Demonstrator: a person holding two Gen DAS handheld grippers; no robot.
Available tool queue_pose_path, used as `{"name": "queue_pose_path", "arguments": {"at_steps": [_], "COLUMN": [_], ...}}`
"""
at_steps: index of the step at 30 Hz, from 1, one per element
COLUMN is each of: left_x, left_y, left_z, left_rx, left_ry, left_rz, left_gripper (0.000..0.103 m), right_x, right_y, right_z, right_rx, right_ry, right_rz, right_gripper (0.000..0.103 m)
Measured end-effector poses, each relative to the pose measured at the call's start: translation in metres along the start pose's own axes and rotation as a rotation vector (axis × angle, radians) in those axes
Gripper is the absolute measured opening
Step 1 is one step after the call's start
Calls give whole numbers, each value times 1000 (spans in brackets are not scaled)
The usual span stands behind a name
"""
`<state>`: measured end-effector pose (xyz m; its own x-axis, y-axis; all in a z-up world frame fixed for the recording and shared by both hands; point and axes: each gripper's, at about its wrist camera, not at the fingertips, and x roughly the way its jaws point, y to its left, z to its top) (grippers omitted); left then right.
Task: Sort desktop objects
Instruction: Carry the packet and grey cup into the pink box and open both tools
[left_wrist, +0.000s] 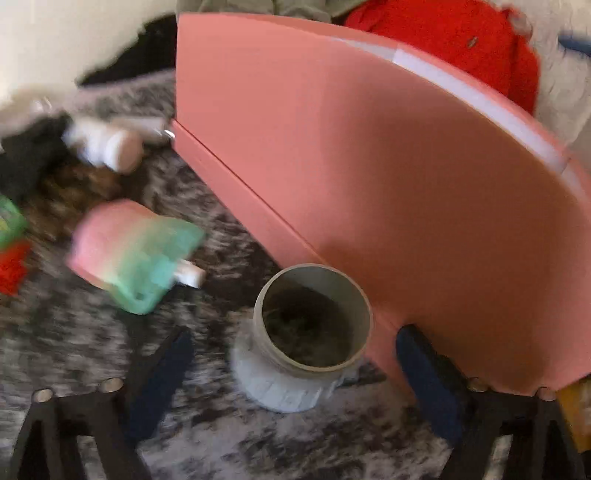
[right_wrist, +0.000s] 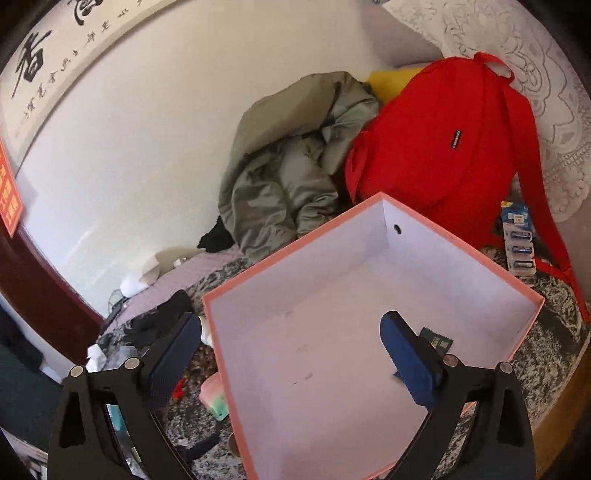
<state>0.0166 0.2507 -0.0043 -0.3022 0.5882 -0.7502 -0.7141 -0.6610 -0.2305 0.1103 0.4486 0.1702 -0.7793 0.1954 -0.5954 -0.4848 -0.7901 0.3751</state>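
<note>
A pink box (left_wrist: 332, 147) stands on the mottled grey-white cloth. In the right wrist view I look down into its white inside (right_wrist: 332, 332), where a small dark packet (right_wrist: 437, 341) lies. My left gripper (left_wrist: 295, 369) is open, low over a grey-white jar (left_wrist: 306, 332) with an open mouth that stands beside the box; the jar sits between the fingers. My right gripper (right_wrist: 291, 354) is open and empty above the box. A pink-and-green item (left_wrist: 133, 254) and a white bottle (left_wrist: 103, 146) lie to the left.
A red backpack (right_wrist: 443, 147) and an olive jacket (right_wrist: 288, 166) lie behind the box against the wall. A battery pack (right_wrist: 519, 240) lies at the right. Dark clothes and small red and green items (left_wrist: 11, 240) clutter the left side.
</note>
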Motion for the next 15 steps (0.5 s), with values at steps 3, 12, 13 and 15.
{"name": "queue_pose_path", "arguments": {"at_steps": [3,12,13,15], "left_x": [-28,-168,-166,-145], "left_y": [4,-70,-88,-111], "left_z": [0,71,93,117], "left_rx": [-57,-4,30,81], "left_ry": [-35,-332,-332,-306], "left_rz": [37,-27,-57,-61], "left_gripper": [53,54,54,76], "right_x": [4,-18,-23,-35], "right_y": [-7,-33,-37,-47], "right_z": [2,12,13,15], "right_rx": [9,108,123,158], "right_ry": [6,-72,-92,-139], "right_rz": [-11,-31,-40,-65], "right_gripper": [86,65,65,65]}}
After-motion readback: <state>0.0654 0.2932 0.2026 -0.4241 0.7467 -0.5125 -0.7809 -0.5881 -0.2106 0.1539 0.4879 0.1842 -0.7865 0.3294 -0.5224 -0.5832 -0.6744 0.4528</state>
